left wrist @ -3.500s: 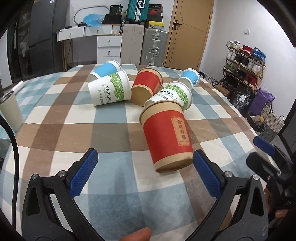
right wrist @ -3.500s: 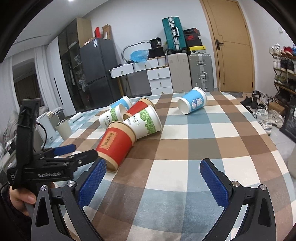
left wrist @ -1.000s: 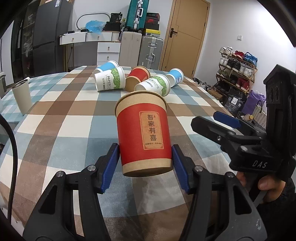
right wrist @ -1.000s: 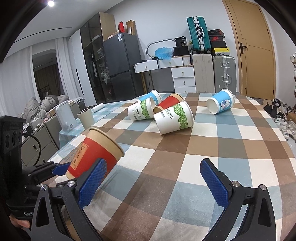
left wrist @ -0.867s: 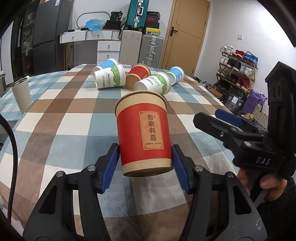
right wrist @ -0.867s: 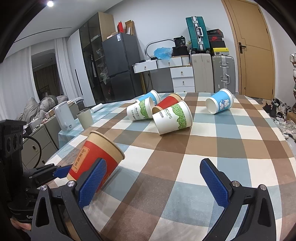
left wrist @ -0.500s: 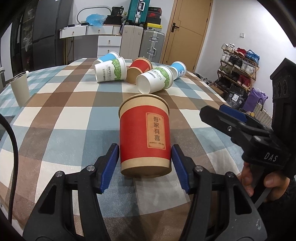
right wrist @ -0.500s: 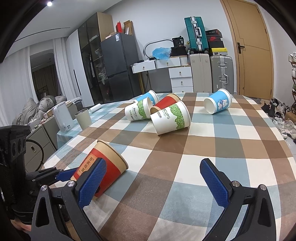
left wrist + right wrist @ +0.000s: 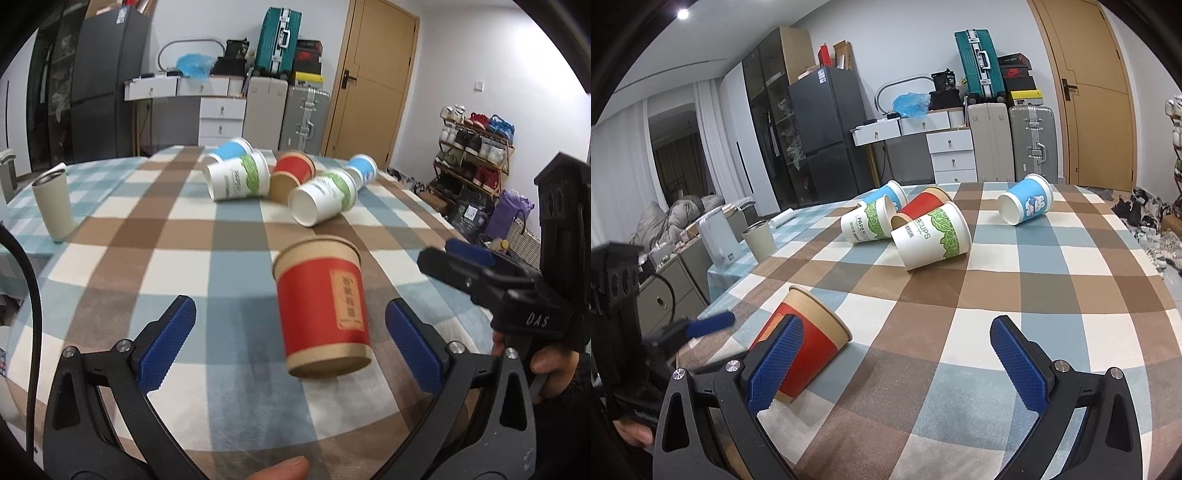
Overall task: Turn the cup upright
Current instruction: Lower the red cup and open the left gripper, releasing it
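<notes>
A red paper cup (image 9: 323,306) with a brown rim stands upright, mouth up, on the checked tablecloth. It sits between the blue pads of my left gripper (image 9: 291,341), which is open and not touching it. In the right wrist view the same cup (image 9: 801,343) shows at the lower left, partly behind my right gripper's left pad. My right gripper (image 9: 897,363) is open and empty over the cloth. Its blue fingertips (image 9: 467,253) show at the right of the left wrist view.
Several cups lie on their sides farther back: two green-and-white (image 9: 238,177) (image 9: 323,197), one red (image 9: 293,173), two blue (image 9: 362,170) (image 9: 231,149). A beige tumbler (image 9: 51,206) stands at the left. The table's edge (image 9: 1167,306) runs along the right.
My left gripper has opened and let go of the red cup, which now stands on the cloth. The left gripper has pulled back a little. My right gripper stays open.
</notes>
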The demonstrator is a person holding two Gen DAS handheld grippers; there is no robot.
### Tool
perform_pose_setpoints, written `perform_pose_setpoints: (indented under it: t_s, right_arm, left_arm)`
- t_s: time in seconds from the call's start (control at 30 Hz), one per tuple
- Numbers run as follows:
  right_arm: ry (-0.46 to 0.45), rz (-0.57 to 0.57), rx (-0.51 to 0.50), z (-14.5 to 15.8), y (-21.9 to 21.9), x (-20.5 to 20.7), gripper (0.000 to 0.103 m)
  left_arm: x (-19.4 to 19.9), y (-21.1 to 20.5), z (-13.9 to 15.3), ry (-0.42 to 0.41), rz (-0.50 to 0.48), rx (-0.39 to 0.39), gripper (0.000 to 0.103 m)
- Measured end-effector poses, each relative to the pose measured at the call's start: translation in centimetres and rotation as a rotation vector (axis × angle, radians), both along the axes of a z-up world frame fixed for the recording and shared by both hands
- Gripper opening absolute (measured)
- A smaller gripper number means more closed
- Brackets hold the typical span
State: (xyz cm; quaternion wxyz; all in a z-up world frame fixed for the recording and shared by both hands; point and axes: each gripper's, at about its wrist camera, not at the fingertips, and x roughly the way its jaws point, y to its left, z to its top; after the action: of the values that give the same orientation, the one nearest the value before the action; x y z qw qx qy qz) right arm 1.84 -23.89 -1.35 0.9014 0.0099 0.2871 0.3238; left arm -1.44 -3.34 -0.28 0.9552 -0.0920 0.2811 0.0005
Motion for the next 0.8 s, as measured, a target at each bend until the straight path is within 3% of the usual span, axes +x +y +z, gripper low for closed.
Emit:
perform_pose_setpoints:
  t_s: [0.3, 0.63, 0.8]
  right_arm:
    - [0.068, 0.011, -0.003, -0.3, 1.3, 0.0, 0.103]
    - [0.202, 0.062, 0.029, -1.2, 3.2, 1.0, 0.103]
    - [0.250, 0.090, 0.046, -1.3, 4.1, 1.5, 0.103]
  left_arm:
    - [-0.2, 3.1, 1.1, -0.060, 0.030, 0.036, 0.103]
    - [0.4, 5.2, -0.1, -0.039, 0.047, 0.035, 0.103]
    - [0.5, 5.2, -0.3, -0.032, 0.060, 0.087, 0.103]
